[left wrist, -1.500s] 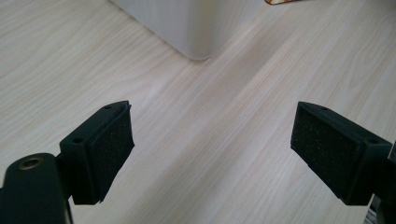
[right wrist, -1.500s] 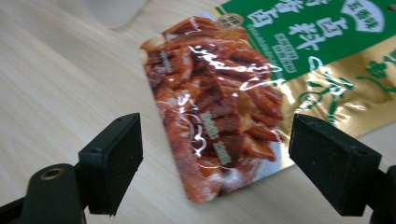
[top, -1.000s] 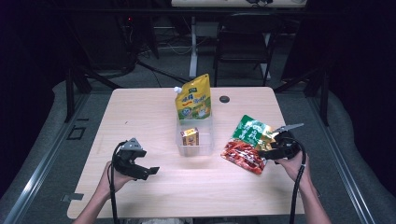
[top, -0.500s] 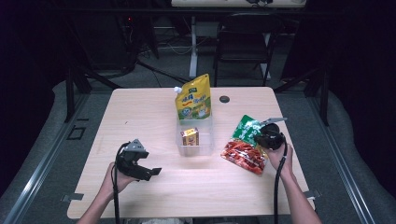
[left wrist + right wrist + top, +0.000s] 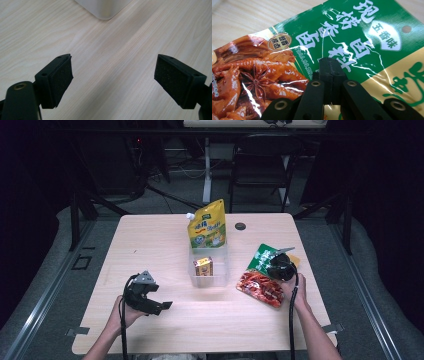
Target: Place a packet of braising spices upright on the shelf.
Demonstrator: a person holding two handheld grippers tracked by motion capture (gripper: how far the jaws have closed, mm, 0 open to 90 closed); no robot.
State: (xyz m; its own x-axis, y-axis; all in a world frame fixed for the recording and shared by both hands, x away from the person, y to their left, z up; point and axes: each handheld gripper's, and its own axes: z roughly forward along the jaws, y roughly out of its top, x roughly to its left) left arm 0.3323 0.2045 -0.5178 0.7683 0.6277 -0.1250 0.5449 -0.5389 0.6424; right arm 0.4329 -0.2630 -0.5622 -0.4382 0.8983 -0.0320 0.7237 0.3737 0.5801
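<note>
Wooden table, snack bag lying at its right side, right gripper over the bag (jaws pressed together, nothing between), left gripper spread over bare wood.

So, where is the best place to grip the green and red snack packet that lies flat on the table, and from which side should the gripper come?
Probably at an edge. The snack packet lies flat on the table, so its broad face gives the jaws nothing to close around. The right gripper is above its green end, jaws shut. Better to open them and come in low from the person's right side, pinching the thin sealed border there.
</note>
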